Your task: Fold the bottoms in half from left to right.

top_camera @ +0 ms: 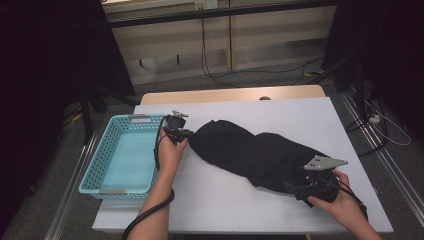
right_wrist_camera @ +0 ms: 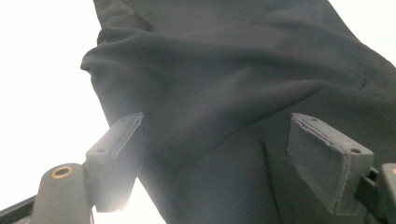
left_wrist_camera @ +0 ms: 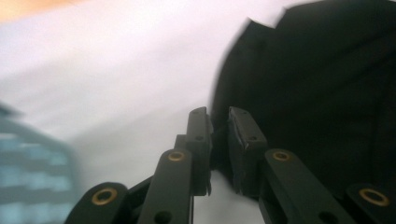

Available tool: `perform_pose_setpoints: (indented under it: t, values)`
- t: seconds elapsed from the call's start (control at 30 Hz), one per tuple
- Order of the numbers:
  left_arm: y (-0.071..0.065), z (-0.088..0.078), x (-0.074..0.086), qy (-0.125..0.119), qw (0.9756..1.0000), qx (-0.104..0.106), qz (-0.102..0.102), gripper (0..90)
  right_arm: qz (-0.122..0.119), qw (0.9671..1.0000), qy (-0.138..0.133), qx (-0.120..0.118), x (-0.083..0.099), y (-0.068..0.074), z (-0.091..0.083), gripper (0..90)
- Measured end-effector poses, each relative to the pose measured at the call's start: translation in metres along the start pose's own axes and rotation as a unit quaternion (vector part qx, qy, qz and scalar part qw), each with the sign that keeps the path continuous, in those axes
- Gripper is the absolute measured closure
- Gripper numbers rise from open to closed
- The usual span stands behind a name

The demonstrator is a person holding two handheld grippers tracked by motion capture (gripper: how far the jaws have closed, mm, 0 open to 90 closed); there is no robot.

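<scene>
Early stage, by the look of it: nothing lifted, nothing folded, nothing stowed. Lying slantwise across the table (top_camera: 300,115), a black garment (top_camera: 250,155), loosely bunched, one end near the table's left edge just beside the blue basket (top_camera: 95,170), the other end close to the front right corner. Nothing to be seen inside the basket. Judging from the layout, all still to do: getting hold of both ends, raising or gathering the cloth, and probably carrying it over to the basket.

At the garment's left end, the left gripper (top_camera: 180,134), set low against the cloth's edge. Seen from the left gripper view, jaws drawn narrow (left_wrist_camera: 217,114), with only a slim dark gap between the pads and the hem of the garment (left_wrist_camera: 317,93) right at that gap. Impossible to tell whether the pads already pinch the cloth or merely stand around it.

At the end by the front right corner, the right gripper (top_camera: 300,187), resting at the cloth. In the right gripper view, jaws spread wide (right_wrist_camera: 215,126), a hump of the dark fabric (right_wrist_camera: 224,60) lying between and beyond them, pads well apart and pressing on nothing. No grip there yet.
</scene>
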State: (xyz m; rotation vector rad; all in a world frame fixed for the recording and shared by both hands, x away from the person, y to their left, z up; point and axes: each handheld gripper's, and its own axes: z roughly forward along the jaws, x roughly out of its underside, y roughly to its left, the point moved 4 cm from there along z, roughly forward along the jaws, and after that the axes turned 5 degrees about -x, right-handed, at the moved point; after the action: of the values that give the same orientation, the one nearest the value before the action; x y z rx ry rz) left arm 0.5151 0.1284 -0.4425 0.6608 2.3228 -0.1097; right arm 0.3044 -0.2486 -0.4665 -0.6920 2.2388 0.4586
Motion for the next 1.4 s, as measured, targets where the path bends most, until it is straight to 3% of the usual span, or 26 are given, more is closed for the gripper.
perform_pose_setpoints:
  t: [0.03, 0.17, 0.27, 0.3, 0.33, 0.4, 0.47, 0.5, 0.53, 0.57, 0.63, 0.73, 0.83, 1.0, 1.13, 1.4]
  values:
    - [0.003, -0.003, -0.002, -0.005, 1.0000, -0.007, -0.002, 78.3, 0.000, 1.0000, 0.000, 0.000, 0.000, 0.000, 0.000, 19.9]
    - [0.004, -0.008, -0.003, -0.012, 0.9998, 0.002, -0.015, 76.0, 0.000, 1.0000, 0.004, -0.001, 0.000, 0.000, 0.001, 19.9]
    - [-0.004, -0.003, 0.003, 0.005, 1.0000, 0.000, -0.007, 52.6, -0.001, 1.0000, 0.003, 0.000, 0.000, 0.001, 0.001, 19.9]
    - [-0.005, -0.003, 0.006, 0.005, 0.9998, 0.000, -0.019, 47.8, 0.000, 1.0000, 0.001, -0.001, 0.000, 0.001, 0.001, 19.9]
    - [-0.005, -0.003, 0.006, 0.005, 0.9998, 0.000, -0.019, 48.0, 0.000, 1.0000, 0.001, 0.000, 0.000, 0.001, 0.000, 19.9]
    - [-0.010, -0.002, 0.012, 0.013, 0.9983, 0.010, -0.056, 45.2, 0.000, 1.0000, 0.000, 0.001, 0.000, 0.002, -0.001, 19.9]
    - [-0.012, -0.001, 0.014, 0.020, 0.9976, 0.011, -0.066, 46.6, -0.001, 1.0000, 0.000, 0.001, 0.000, 0.002, -0.001, 19.9]
    - [-0.013, 0.001, 0.018, 0.022, 0.9955, 0.012, -0.092, 46.1, 0.000, 1.0000, 0.000, 0.001, 0.000, 0.002, -0.001, 19.8]
    - [-0.013, 0.001, 0.018, 0.022, 0.9955, 0.012, -0.092, 45.5, -0.001, 1.0000, -0.001, 0.001, 0.000, 0.002, -0.001, 19.8]
    - [-0.015, 0.005, 0.021, 0.026, 0.9934, 0.020, -0.110, 44.0, -0.001, 1.0000, -0.001, 0.001, 0.000, 0.002, -0.001, 19.8]
    - [-0.018, 0.012, 0.024, 0.031, 0.9920, 0.031, -0.118, 42.9, -0.001, 1.0000, -0.001, 0.000, 0.000, 0.002, -0.001, 19.8]
    - [-0.020, 0.020, 0.024, 0.029, 0.9919, 0.034, -0.119, 43.2, -0.004, 1.0000, 0.002, 0.000, 0.000, 0.002, 0.000, 19.7]
    - [-0.019, 0.025, 0.018, 0.019, 0.9927, 0.022, -0.117, 43.2, -0.005, 1.0000, 0.002, 0.000, 0.000, 0.002, 0.001, 19.7]
    - [-0.015, 0.029, 0.011, 0.021, 0.9926, 0.016, -0.118, 57.2, -0.004, 1.0000, 0.003, -0.001, 0.000, 0.001, 0.002, 19.7]
    - [-0.011, 0.026, 0.009, 0.021, 0.9921, 0.030, -0.120, 81.5, -0.004, 1.0000, 0.003, -0.003, 0.001, 0.000, 0.002, 19.7]
    - [-0.003, 0.012, -0.003, 0.009, 0.9938, 0.022, -0.109, 86.2, -0.002, 1.0000, 0.002, -0.001, 0.001, -0.001, 0.000, 19.7]
